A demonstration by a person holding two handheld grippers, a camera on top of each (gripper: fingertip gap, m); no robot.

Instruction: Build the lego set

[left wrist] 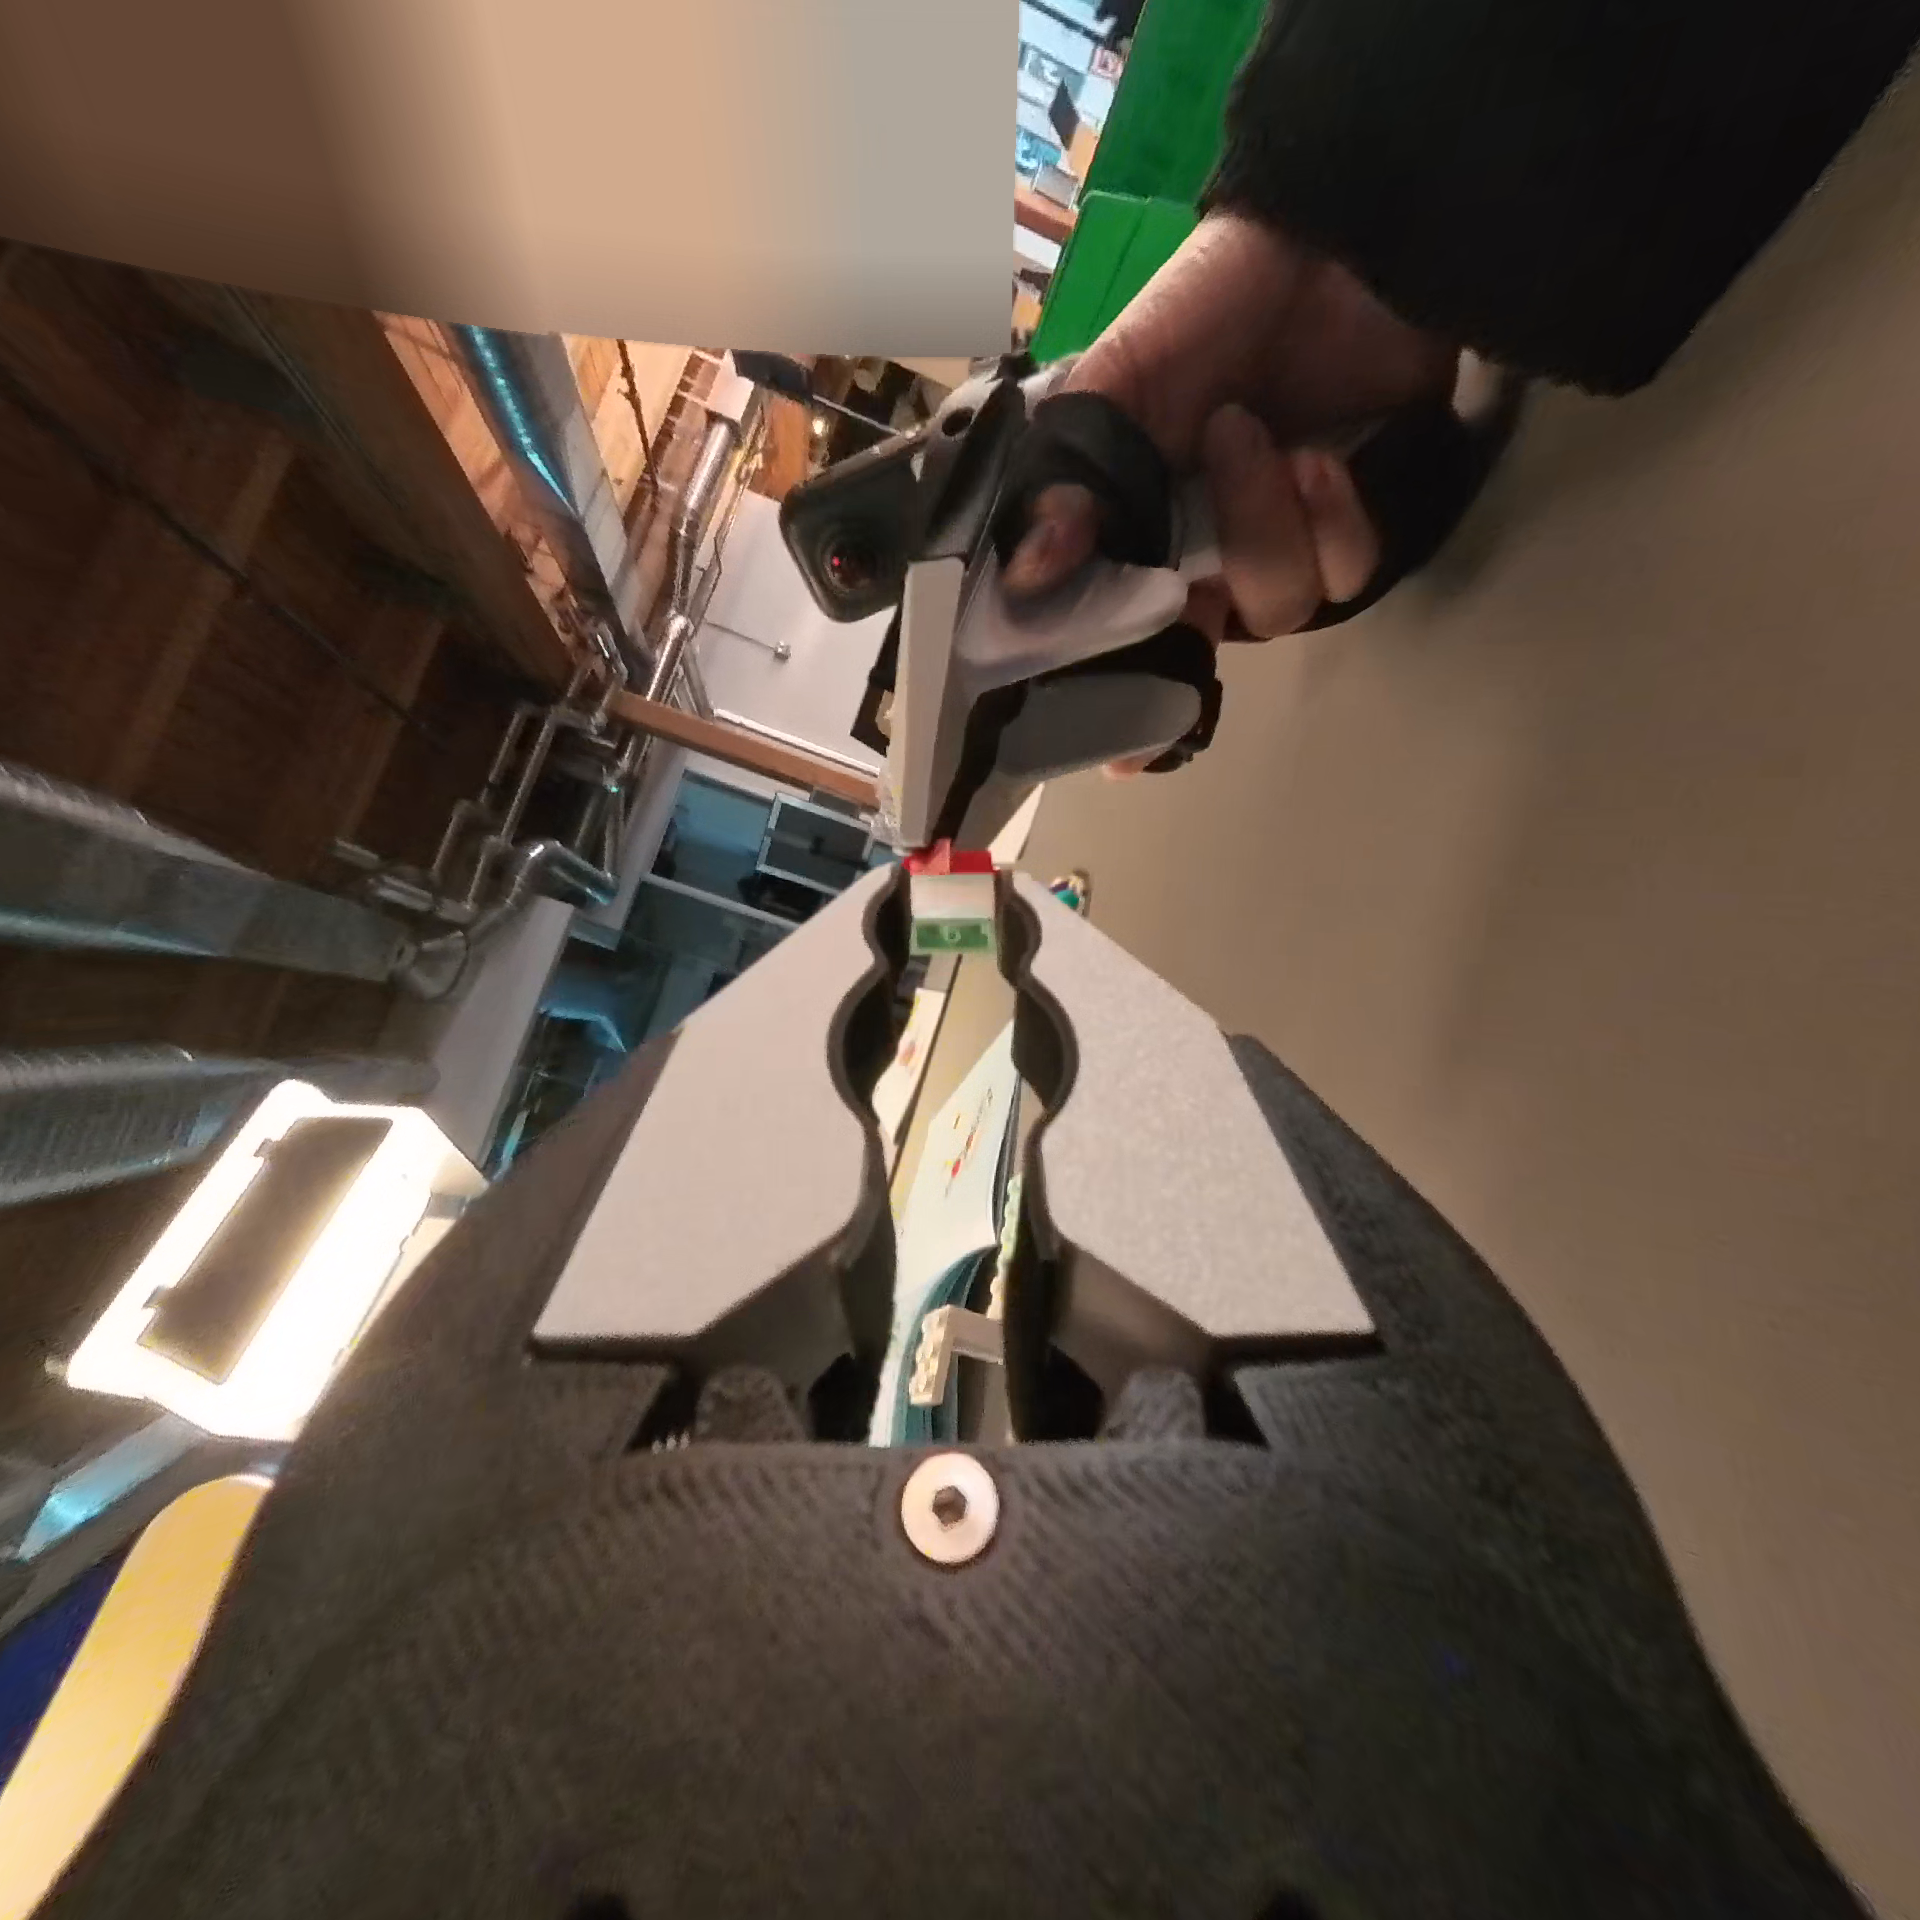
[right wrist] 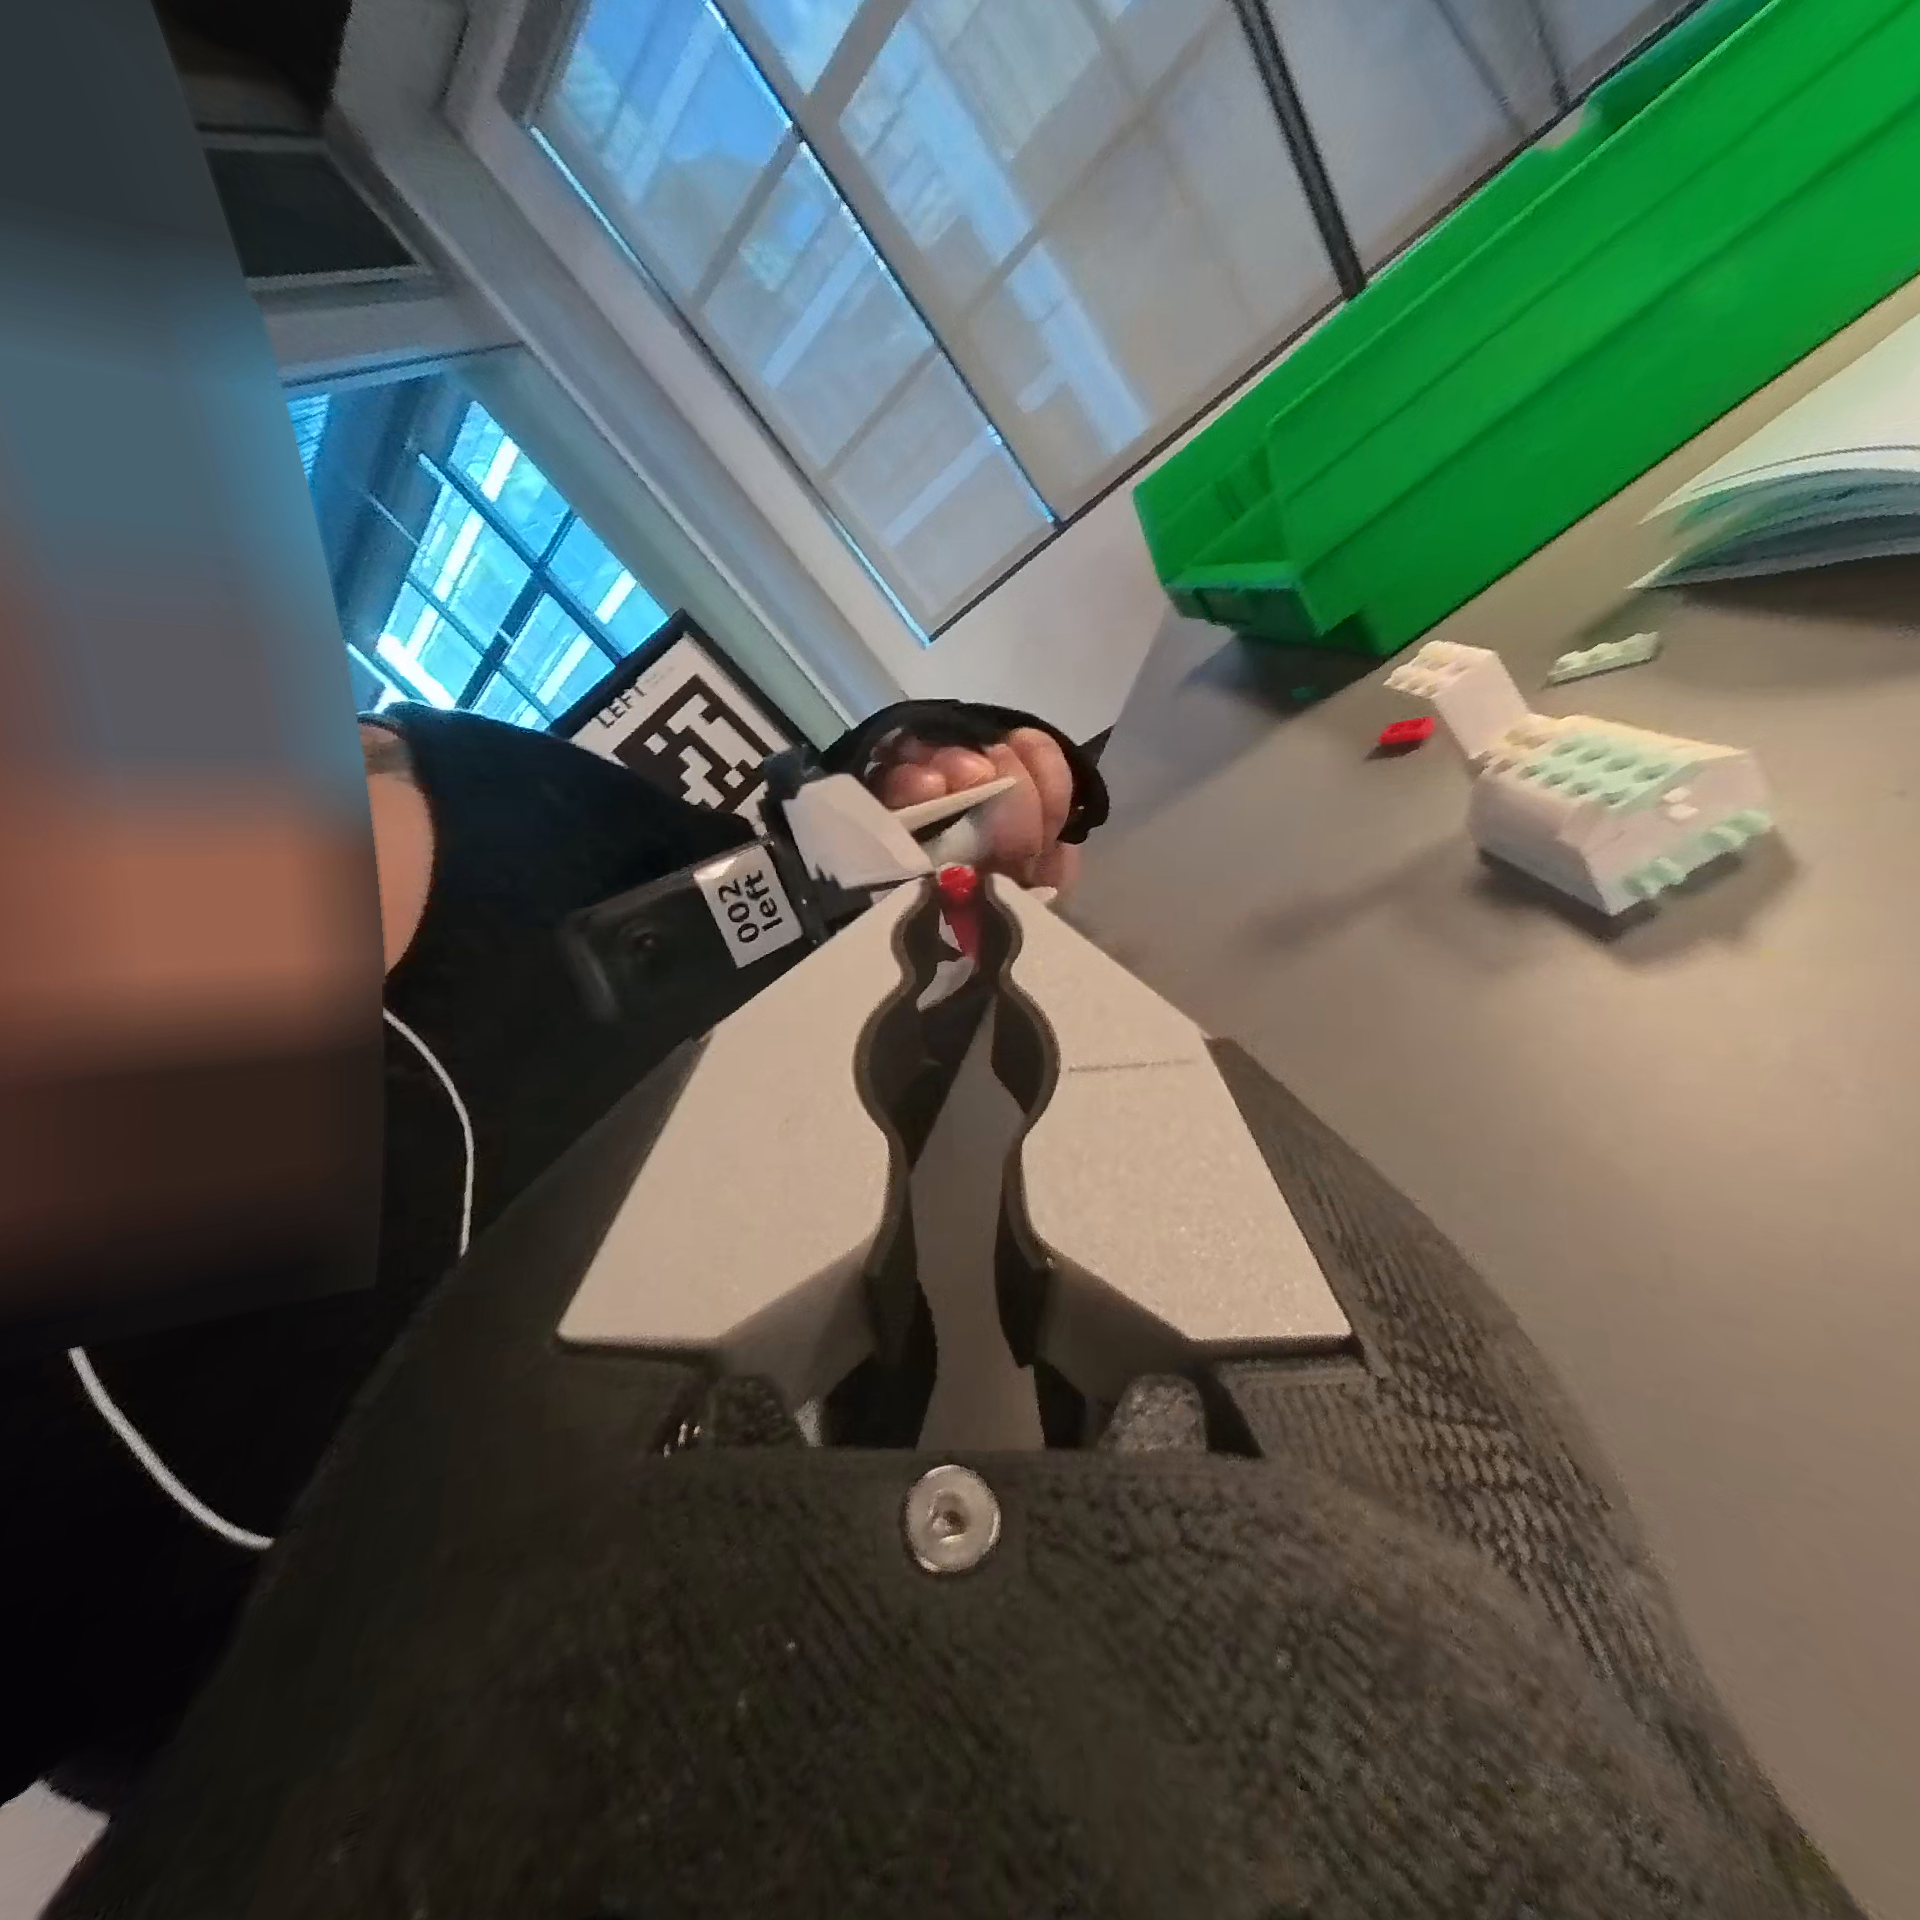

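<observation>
My left gripper (left wrist: 951, 883) is shut on a small lego sub-assembly (left wrist: 951, 914) of white and green bricks with red pieces on top, held in the air. The right gripper's tips (left wrist: 914, 831) touch its red top from above. In the right wrist view my right gripper (right wrist: 961, 904) is shut on a small red lego piece (right wrist: 961, 904), pressed against the left gripper's tips (right wrist: 883, 836). A white and pale green lego model (right wrist: 1600, 800) stands on the grey table (right wrist: 1351, 1091) to the right. A loose red brick (right wrist: 1405, 734) lies beside it.
A green plastic bin (right wrist: 1507, 416) stands at the table's far side. An open instruction booklet (right wrist: 1797, 499) lies at the right, also seen between my left fingers (left wrist: 966, 1122). A pale green plate (right wrist: 1600, 657) lies near it. A person's hands hold both grippers. My left and right fingertips are right by each other. From either gripper's tips it is about 20 cm to the pale green plate (right wrist: 1600, 657).
</observation>
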